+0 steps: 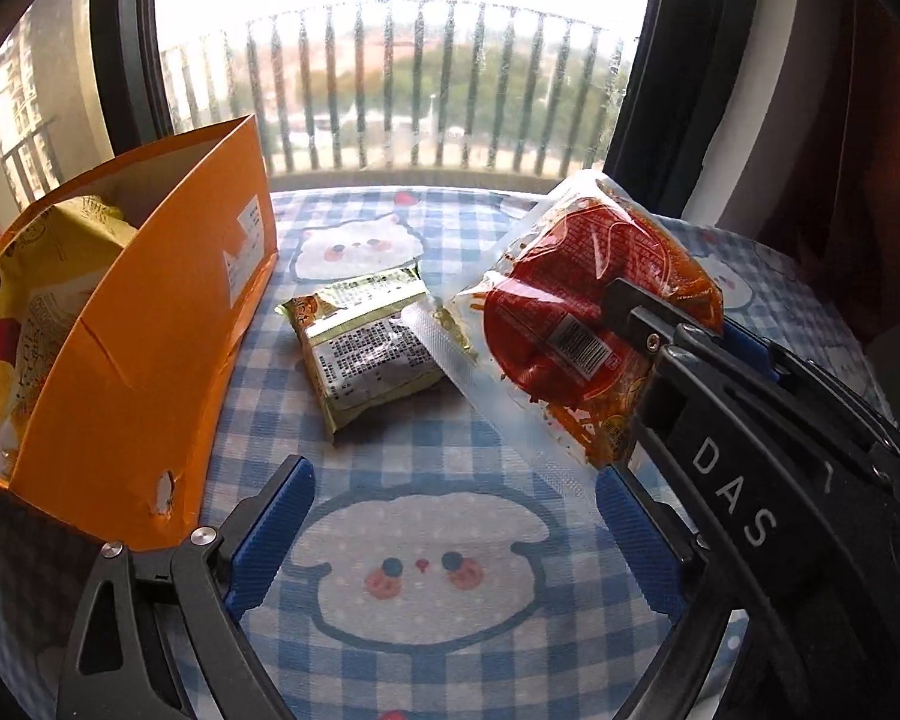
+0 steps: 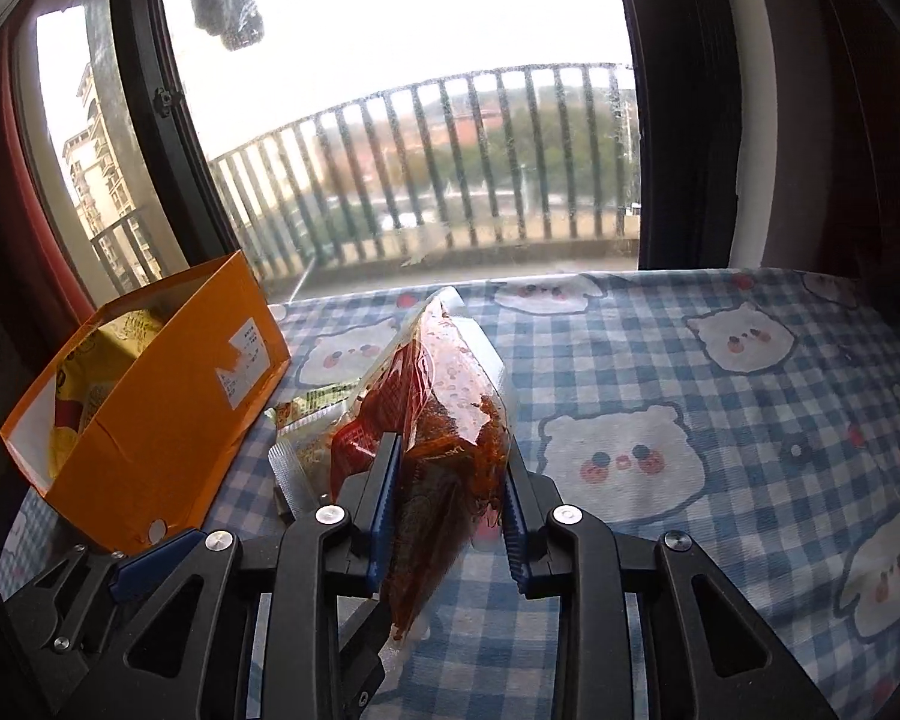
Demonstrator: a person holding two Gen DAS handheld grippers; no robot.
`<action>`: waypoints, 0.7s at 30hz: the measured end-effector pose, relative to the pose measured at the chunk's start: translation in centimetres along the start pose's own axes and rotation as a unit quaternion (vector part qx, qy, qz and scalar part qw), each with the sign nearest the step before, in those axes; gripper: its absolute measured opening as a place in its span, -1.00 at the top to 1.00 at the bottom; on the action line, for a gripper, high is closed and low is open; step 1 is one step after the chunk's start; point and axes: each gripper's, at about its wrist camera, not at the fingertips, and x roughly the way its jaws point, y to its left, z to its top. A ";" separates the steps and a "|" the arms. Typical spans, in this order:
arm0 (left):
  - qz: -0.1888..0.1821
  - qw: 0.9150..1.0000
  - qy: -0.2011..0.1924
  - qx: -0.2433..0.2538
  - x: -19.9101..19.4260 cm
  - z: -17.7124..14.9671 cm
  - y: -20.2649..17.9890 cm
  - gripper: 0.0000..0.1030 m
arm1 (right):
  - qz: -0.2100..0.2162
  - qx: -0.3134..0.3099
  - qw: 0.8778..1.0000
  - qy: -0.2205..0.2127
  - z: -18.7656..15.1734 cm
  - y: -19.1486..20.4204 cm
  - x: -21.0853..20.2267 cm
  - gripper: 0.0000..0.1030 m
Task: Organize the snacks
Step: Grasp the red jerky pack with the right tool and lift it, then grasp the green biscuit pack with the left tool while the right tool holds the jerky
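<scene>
Blue-and-white gingham cloth with printed white bear faces over the worktop (image 1: 450, 618), soft and slightly wrinkled. At its left, an open orange cardboard box (image 1: 150, 360), creased along one wall, a white sticker label with print too small to read, a yellow crinkly snack bag (image 1: 36, 312) standing inside. At the right of the left wrist view, "DAS" in white letters on the black body of the right claw (image 2: 450, 480), pinched shut on a clear vacuum-sealed pouch (image 1: 594, 312) of red, oily snack, barcode on its red label, lifted and tilted above the cloth beside the box. Flat on the cloth between box and pouch, a glossy green-gold packet (image 1: 366, 354), dense small print, illegible. Left claw (image 1: 450, 534) spread wide, blue ribbed pads, nothing between them.
</scene>
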 end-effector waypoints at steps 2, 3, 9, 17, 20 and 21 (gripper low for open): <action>0.003 1.000 0.006 -0.013 0.7 1.0 0.2 -0.86 | -0.008 0.008 1.000 -0.001 0.8 -1.0 0.4 0.37; 0.011 1.000 0.002 -0.019 1.0 1.4 0.3 -0.86 | -0.014 0.007 1.000 -0.002 1.2 -1.3 0.5 0.37; 0.031 0.999 -0.012 -0.032 2.8 4.0 0.6 -0.86 | -0.029 -0.001 1.000 -0.005 2.6 -1.7 1.7 0.37; 0.058 0.997 -0.025 -0.040 5.6 6.8 0.7 -0.86 | -0.031 -0.003 0.999 -0.012 4.8 -1.3 4.2 0.37; 0.068 0.996 -0.014 -0.055 7.5 6.7 1.4 -0.86 | -0.031 0.000 1.000 0.001 4.6 -1.3 5.8 0.36; 0.073 0.996 -0.011 -0.054 7.9 6.6 1.6 -0.86 | -0.029 -0.001 1.000 0.007 4.4 -1.2 6.3 0.36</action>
